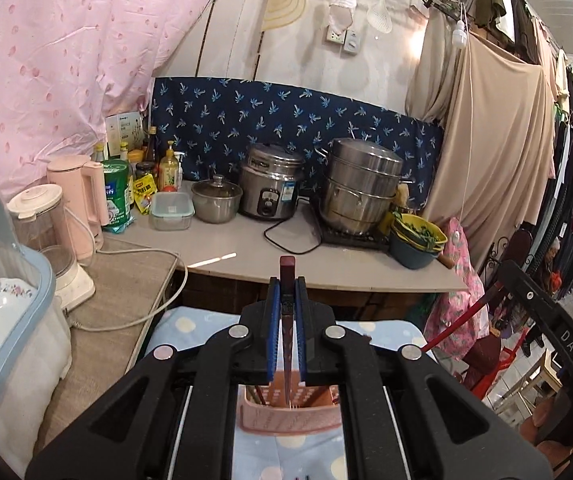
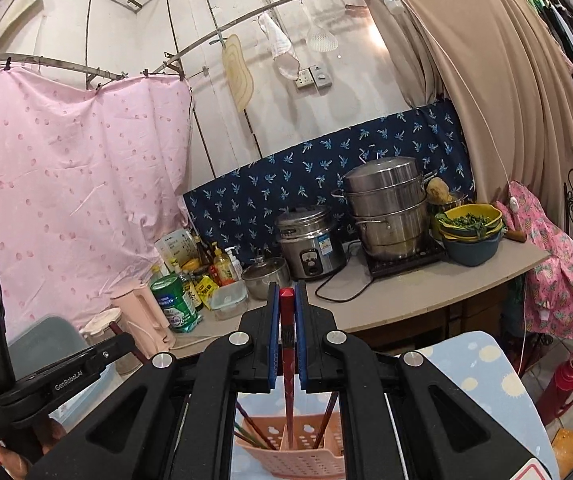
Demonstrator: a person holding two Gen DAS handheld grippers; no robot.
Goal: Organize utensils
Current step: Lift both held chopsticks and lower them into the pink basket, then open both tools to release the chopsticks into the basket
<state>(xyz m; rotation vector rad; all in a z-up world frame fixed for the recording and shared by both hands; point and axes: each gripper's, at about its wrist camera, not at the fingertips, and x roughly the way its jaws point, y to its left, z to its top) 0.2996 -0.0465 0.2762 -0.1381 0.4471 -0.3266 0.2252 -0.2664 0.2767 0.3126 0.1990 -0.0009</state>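
1. Left side first: the left tongs [image 1: 287, 280] are clamped on a dark red chopstick [image 1: 287, 270], which stands nearly upright between the blue pads, its square top poking above them.
2. Its lower end points down into the pink utensil basket [image 1: 286, 420], which sits on a dotted blue cloth [image 1: 190, 322] in front of the desk [image 1: 246, 248]. Whether the tip touches the basket floor I cannot tell.
3. The right tongs [image 2: 287, 292] are likewise clamped on a red chopstick [image 2: 286, 300], held upright over the same basket [image 2: 294, 456], near its middle divider.
4. Other chopsticks [image 2: 252, 428] already lean in the side compartments.
5. Step in hand, as I judge it: sorting chopsticks, one stick per hand, over the basket compartments.
6. The next move probably calls for steering each stick over its proper compartment and keeping it upright, then easing the grip only once its tip is inside, so it does not tip out.
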